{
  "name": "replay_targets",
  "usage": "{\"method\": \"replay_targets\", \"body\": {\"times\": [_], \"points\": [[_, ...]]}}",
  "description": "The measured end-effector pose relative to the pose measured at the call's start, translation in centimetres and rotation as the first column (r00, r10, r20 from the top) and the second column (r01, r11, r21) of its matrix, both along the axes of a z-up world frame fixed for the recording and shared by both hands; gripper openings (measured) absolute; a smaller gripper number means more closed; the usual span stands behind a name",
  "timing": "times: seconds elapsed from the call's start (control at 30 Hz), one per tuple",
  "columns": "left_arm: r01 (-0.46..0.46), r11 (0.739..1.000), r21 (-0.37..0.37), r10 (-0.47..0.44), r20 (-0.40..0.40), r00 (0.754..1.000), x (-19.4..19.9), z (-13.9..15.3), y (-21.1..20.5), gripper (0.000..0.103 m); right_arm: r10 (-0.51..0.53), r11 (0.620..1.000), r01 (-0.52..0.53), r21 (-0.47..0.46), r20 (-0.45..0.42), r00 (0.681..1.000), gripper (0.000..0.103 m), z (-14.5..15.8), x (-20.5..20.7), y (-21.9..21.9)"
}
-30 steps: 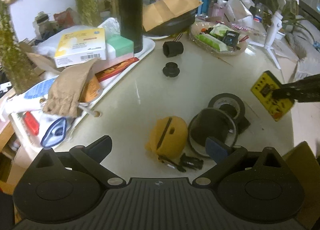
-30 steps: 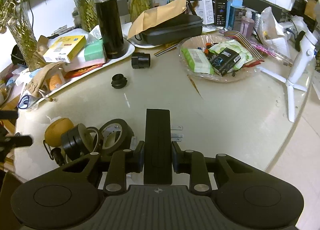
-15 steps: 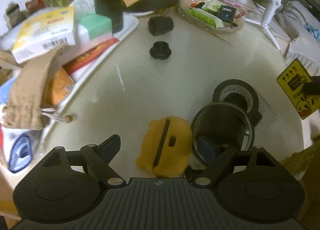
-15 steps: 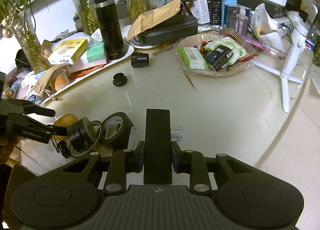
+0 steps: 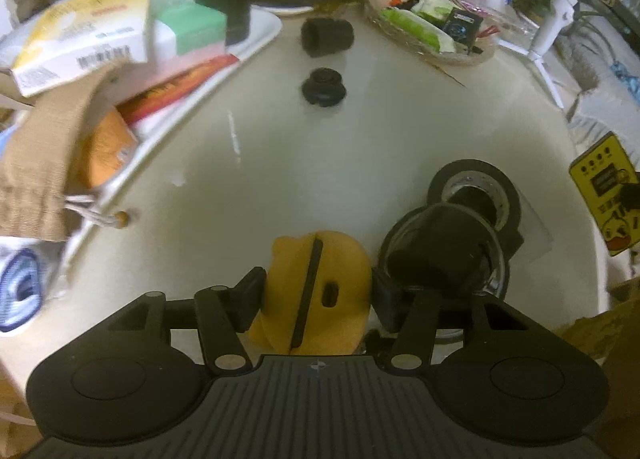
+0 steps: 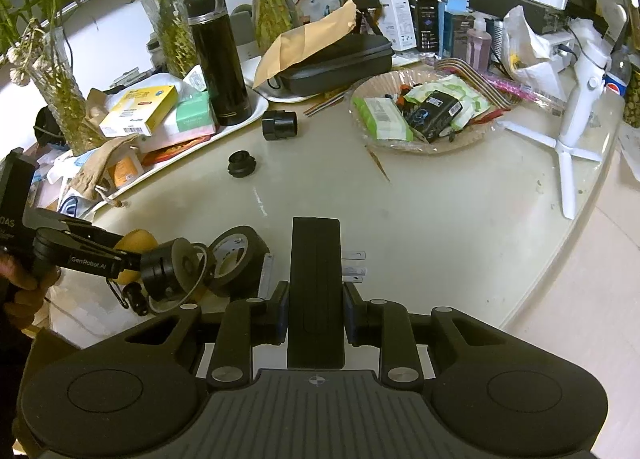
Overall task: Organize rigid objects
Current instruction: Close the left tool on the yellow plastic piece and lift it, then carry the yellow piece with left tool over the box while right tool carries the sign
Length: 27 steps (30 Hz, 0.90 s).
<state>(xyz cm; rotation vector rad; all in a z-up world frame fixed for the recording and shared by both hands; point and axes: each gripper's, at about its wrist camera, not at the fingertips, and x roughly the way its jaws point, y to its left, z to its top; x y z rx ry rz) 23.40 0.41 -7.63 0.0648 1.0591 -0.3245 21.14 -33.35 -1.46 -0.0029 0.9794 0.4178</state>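
Left wrist view: the left gripper (image 5: 316,295) has just been closed onto the yellow case (image 5: 316,295), so a lift is judged ready; the black adapter (image 6: 316,291) is held clamped by the right gripper (image 6: 316,315).

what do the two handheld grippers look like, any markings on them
Both are matte black plastic. The left gripper and right gripper each have a ribbed body with a small crosshair mark, two round caps, silver pivot pins on angled linkage arms, and dark blue finger pads. Seen from the right wrist view, the left one's arm carries white "GenRobot.AI" lettering. No cables or sleeve show.
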Motion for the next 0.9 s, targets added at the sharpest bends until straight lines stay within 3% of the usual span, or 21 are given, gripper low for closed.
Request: {"method": "replay_targets", "body": {"times": [0.53, 0.9], "points": [[-0.049, 0.998, -0.039, 0.053, 0.121, 0.991, -5.1, 7.4, -1.1, 0.054, 0.012, 0.999, -0.013, 0.044, 0.017, 1.000, 0.029, 3.1, -1.6, 0.1], [-0.052, 0.997, -0.055, 0.060, 0.142, 0.988, -9.2, 10.4, -2.3, 0.054, 0.041, 0.992, -0.044, 0.115, 0.029, 0.999, 0.029, 5.8, -4.4, 0.2]]}}
